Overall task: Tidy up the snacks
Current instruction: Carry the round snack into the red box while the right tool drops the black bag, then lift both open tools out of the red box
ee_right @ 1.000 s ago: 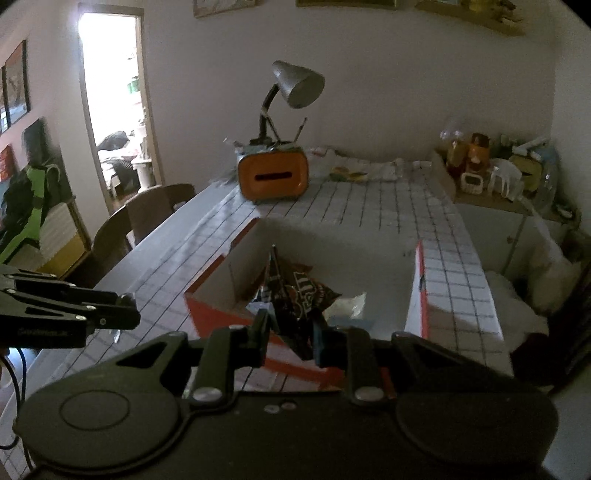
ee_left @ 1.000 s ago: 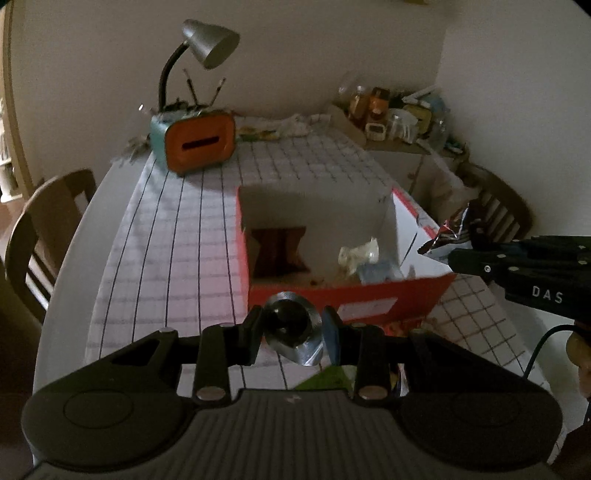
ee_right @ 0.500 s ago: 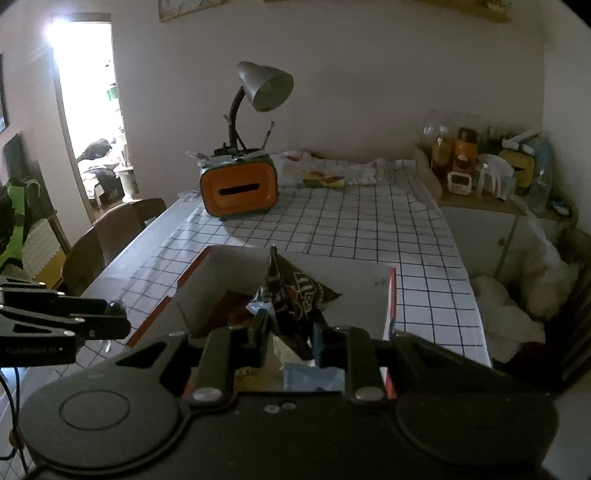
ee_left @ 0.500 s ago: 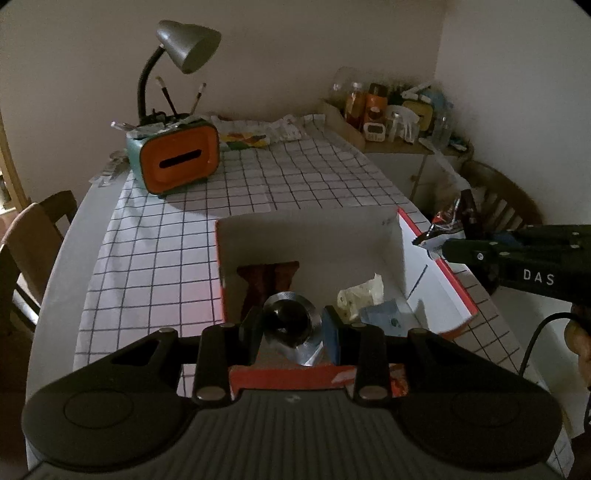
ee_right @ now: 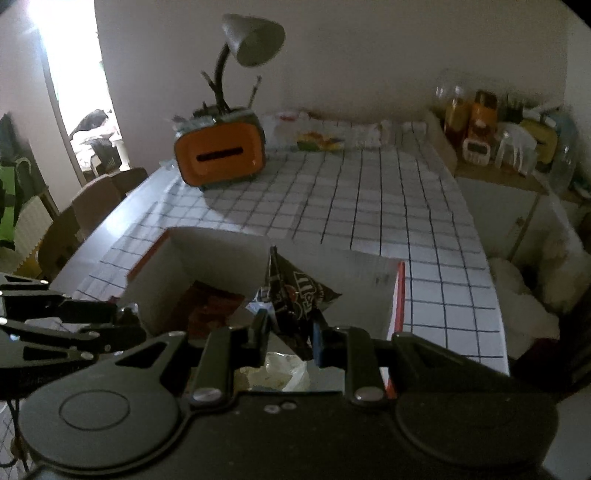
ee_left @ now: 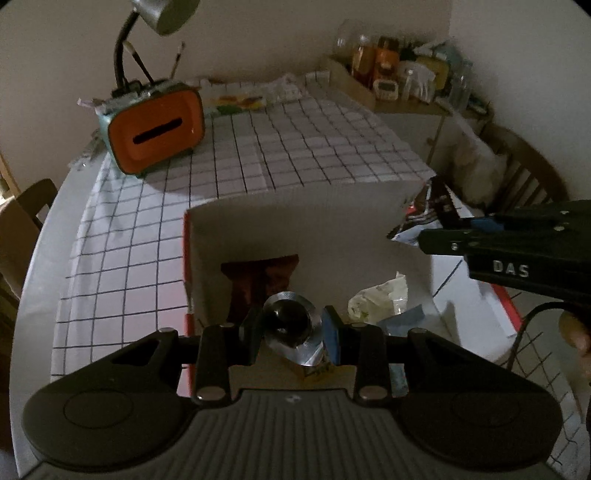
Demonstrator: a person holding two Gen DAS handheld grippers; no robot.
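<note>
An open cardboard box [ee_left: 295, 221], red outside and white inside, stands on the checked tablecloth. Inside lie a brown packet [ee_left: 258, 280], a pale crumpled wrapper [ee_left: 380, 299] and a blue packet [ee_left: 404, 317]. My left gripper [ee_left: 291, 328] hovers over the box's near side, shut on a silver foil packet [ee_left: 299, 349]. My right gripper [ee_right: 290, 330] is shut on a dark brown candy bag [ee_right: 295, 291] above the box [ee_right: 221, 254]. From the left wrist view that right gripper [ee_left: 421, 236] and its bag [ee_left: 424, 210] hang over the box's right wall. The left gripper [ee_right: 125, 325] shows at the left edge of the right wrist view.
An orange and teal tissue holder [ee_left: 155, 129] with a grey desk lamp [ee_left: 166, 14] stands at the table's far left. Food bags [ee_right: 321, 136] lie along the far edge. A shelf of jars [ee_left: 402, 74] is at the right, with wooden chairs [ee_left: 26, 229] on both sides.
Both grippers moved forward and a little down, from in front of the box to over it. Each kept its packet. The box contents now lie right below the fingers.
</note>
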